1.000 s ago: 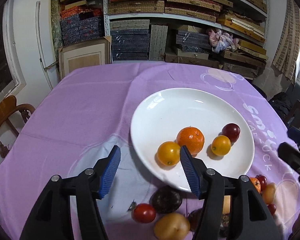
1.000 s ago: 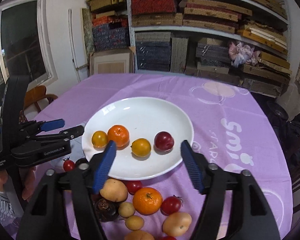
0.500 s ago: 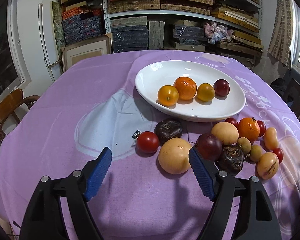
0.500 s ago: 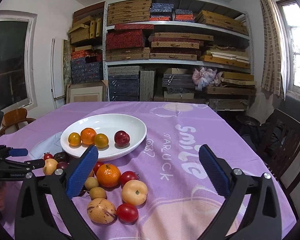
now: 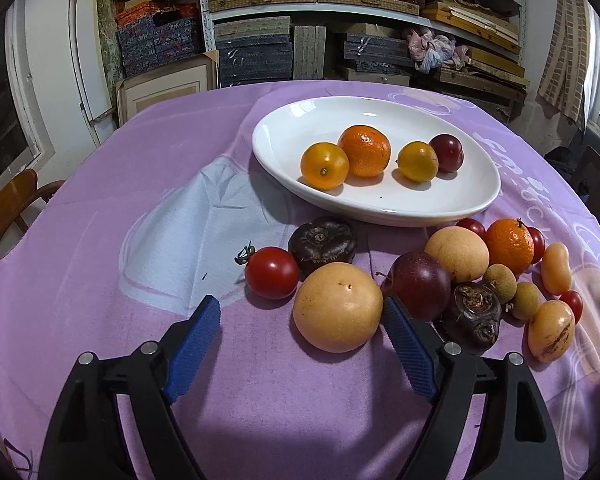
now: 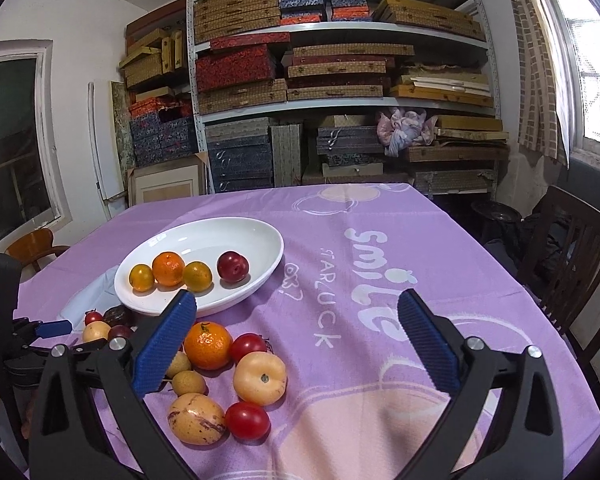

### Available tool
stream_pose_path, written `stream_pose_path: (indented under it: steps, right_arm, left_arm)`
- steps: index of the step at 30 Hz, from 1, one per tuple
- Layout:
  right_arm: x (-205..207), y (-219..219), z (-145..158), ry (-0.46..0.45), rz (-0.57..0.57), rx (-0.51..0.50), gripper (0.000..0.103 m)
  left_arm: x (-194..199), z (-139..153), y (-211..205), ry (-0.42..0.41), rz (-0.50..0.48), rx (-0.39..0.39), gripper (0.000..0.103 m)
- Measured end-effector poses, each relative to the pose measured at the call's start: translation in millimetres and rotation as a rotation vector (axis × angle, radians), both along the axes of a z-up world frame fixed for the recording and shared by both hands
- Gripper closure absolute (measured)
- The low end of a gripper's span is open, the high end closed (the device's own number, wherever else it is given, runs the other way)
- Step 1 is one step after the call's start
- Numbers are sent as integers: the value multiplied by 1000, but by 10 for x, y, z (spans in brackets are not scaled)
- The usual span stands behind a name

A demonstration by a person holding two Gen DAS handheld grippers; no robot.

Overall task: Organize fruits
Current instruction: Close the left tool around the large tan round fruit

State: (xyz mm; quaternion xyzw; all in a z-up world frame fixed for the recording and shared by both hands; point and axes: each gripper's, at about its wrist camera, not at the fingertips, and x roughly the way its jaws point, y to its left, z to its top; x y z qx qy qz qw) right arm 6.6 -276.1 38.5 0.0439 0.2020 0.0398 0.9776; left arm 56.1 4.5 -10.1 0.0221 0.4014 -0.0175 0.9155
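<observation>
While both tongs sit low over the near edge of the surface [image 6: 380, 216], neither is clamped on anything. Left tongs [image 5: 300, 312]: jaws have just been opening and stand apart, with the big pale round fruit [image 5: 337, 307] between the blue pads; right pad looks just beside its skin, left pad well clear. Cannot tell if the right pad actually touches. Right tongs [image 6: 296, 312]: jaws have just been opening and stand wide apart over bare purple cloth and the printed lettering, nothing between them; the left pad overlaps the fruit pile only in the picture.

White plate [image 5: 380, 208] sits toward the middle of the surface. On it, in a row: yellow tomato [image 5: 324, 165], mandarin [image 5: 364, 150] touching it, second yellow tomato [image 5: 417, 161], dark red plum [image 5: 446, 153] touching that one.

Loose fruit lies on the cloth between the plate and the near edge: red tomato [image 5: 271, 273], dark brown fruit [image 5: 322, 244] just beside it, purple plum [image 5: 419, 285], a second mandarin [image 5: 509, 245], a speckled yellow fruit [image 5: 551, 331], plus small brown and cherry-sized red ones clustered around. From the right wrist view, a peach-coloured fruit [image 6: 260, 378] and another red tomato [image 6: 247, 421] are nearest that edge.
</observation>
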Motion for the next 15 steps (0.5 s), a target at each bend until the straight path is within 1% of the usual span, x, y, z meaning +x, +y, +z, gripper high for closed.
stream_pose_path:
  steps: [2,5,7,10,15]
  right_arm:
    - [12,17,-12,7,2,-7,4]
    - [25,27,-29,14,2,-11,4]
    - [36,25,-43,19,1,-9,4]
    - [52,24,-53,25,0,-11,4]
    - [70,32,-73,36,4,-15,4]
  left_arm:
    - [27,-3,74,5,23,-25,15]
    - [52,0,206,9,73,-33,15]
    - [54,1,293,23,88,-56,15]
    - [33,-15,356,42,86,-75,15]
    - [-23,-23,329,37,60,-57,17]
